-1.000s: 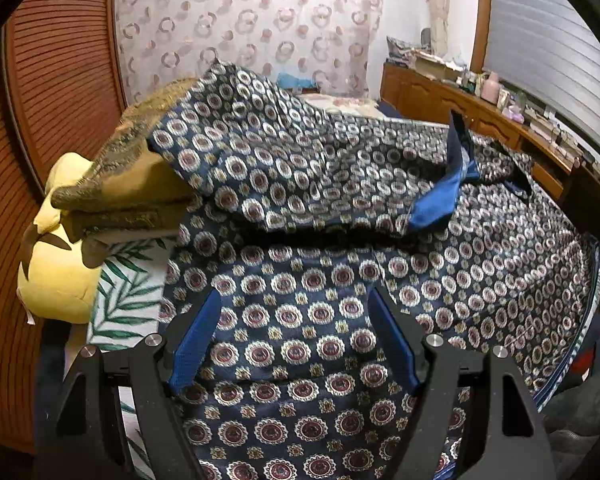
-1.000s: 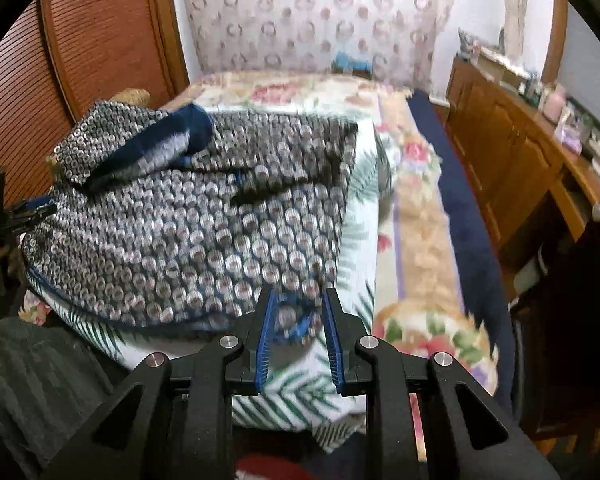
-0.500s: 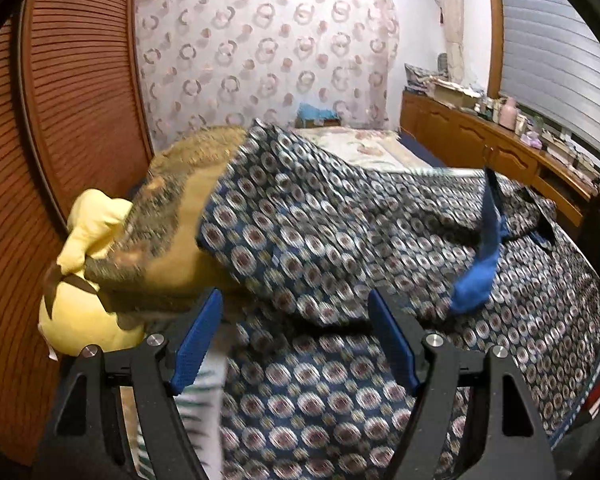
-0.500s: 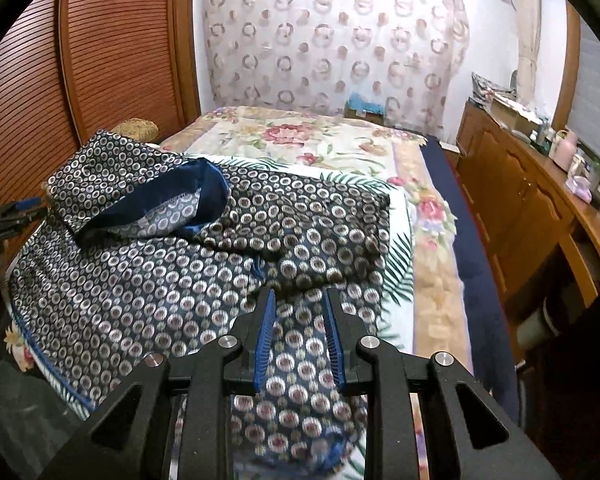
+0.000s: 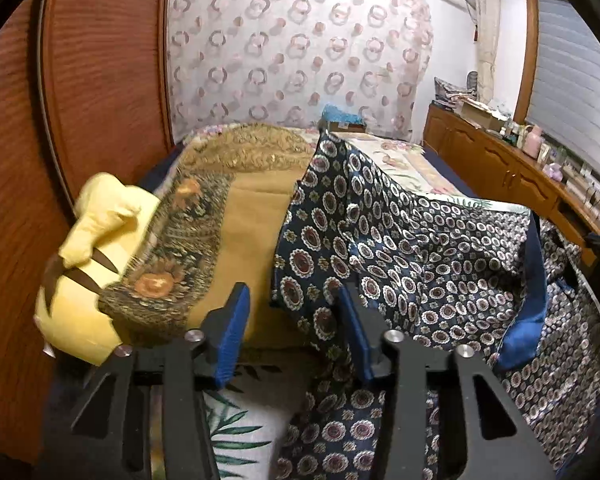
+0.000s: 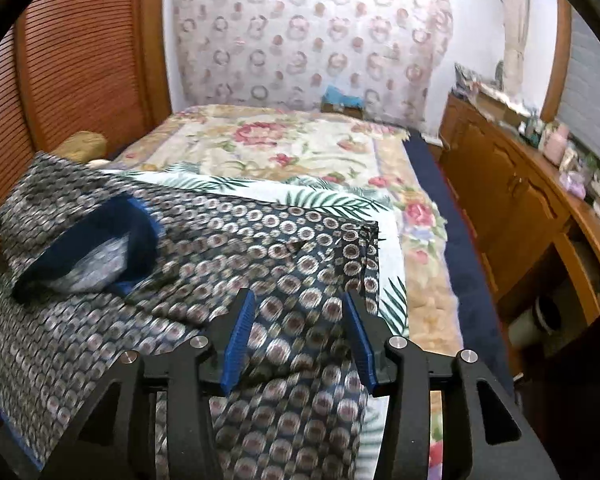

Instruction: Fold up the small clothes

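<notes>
Fold carried over, both grippers changing their hold on the patterned garment.

Left wrist view: the left gripper [image 5: 294, 320] has just been narrowing its jaws from wide to about half; the near edge of the patterned garment [image 5: 400, 264] now sits between the blue pads, though whether they pinch it I cannot tell. The garment lies draped against the brown cushion [image 5: 236, 224] on the bed [image 5: 400, 160]. Right wrist view: the right gripper [image 6: 298, 336], which a second ago clamped the hem, has just been opening; cloth lies under its parted jaws, apparently released. The hem now overlaps the body, so one fold looks laid.
</notes>
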